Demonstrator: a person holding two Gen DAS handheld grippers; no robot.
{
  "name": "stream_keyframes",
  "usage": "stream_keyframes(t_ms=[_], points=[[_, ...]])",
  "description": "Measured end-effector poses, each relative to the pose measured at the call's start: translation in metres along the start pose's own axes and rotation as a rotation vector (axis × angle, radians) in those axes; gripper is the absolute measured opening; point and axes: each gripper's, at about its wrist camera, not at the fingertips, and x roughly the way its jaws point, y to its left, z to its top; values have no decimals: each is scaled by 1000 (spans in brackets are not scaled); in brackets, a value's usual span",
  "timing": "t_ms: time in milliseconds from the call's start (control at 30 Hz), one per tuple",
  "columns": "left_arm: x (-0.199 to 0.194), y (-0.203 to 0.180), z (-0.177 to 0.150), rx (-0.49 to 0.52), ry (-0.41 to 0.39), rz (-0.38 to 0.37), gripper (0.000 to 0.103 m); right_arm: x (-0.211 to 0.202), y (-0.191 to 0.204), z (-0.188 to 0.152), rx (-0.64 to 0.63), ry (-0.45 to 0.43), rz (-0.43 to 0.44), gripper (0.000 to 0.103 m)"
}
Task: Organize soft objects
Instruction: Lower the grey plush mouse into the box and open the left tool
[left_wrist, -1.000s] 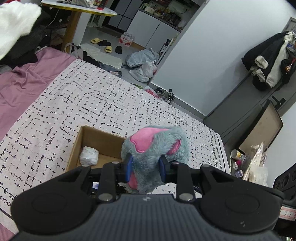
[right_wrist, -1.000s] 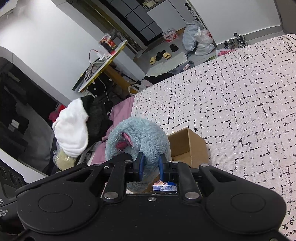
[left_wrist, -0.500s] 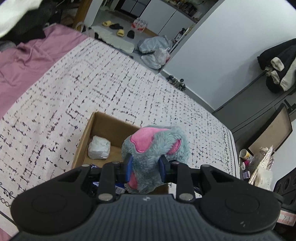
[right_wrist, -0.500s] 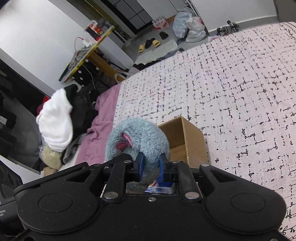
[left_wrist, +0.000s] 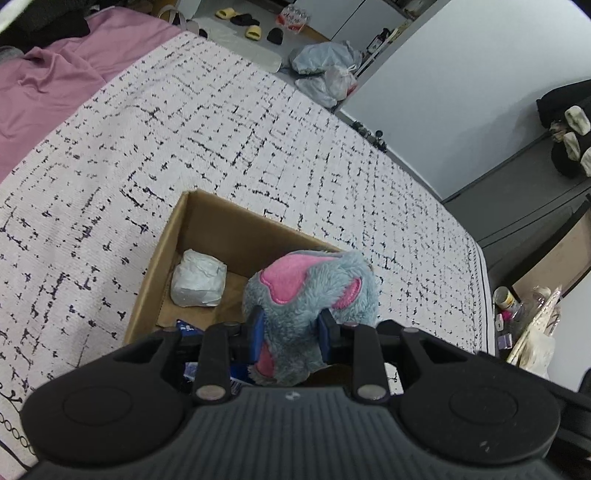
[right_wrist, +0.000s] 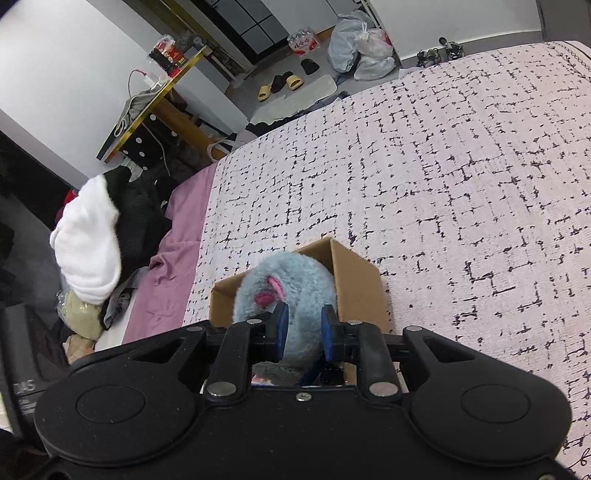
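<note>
A grey-blue plush toy with pink patches (left_wrist: 310, 291) is held by both grippers over an open cardboard box (left_wrist: 207, 229) on the bed. My left gripper (left_wrist: 290, 328) is shut on one end of the plush toy. My right gripper (right_wrist: 303, 330) is shut on its other end (right_wrist: 284, 291), above the box (right_wrist: 354, 280). A white wrapped bundle (left_wrist: 199, 277) lies in the box's left corner. Small blue-and-white packs lie at the box's near side, mostly hidden by the gripper.
The bed has a white cover with black dashes (left_wrist: 221, 129) and a pink sheet (left_wrist: 44, 81) on the left. A pile of clothes (right_wrist: 92, 236) lies beside the bed. Bags and slippers lie on the floor beyond (left_wrist: 321, 70).
Both grippers have carried the plush toy forward and lower over the box. More of the box interior shows. The grip on the toy is unchanged.
</note>
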Motion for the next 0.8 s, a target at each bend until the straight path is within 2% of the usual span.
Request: stream_keyframes(t_ms=[200,267,433,700,800], points=[[5,-7,0,15,14,27,37,-6,-9,1,25,-9,-12,22],[2,-9,1,17,7,25,44,-9,-12,1,39,-10,-13,22],[-15,-23,-2,72,-33,46,69,-18,-17,-3,61,-19,-4,24],[-47,-36,-11,87,-78,78,79,-43,-25,-10,73,-37,-1,29],[-62,-42,-16,103,-106,87,82,-55,-26,-12,66,-52,11,36]])
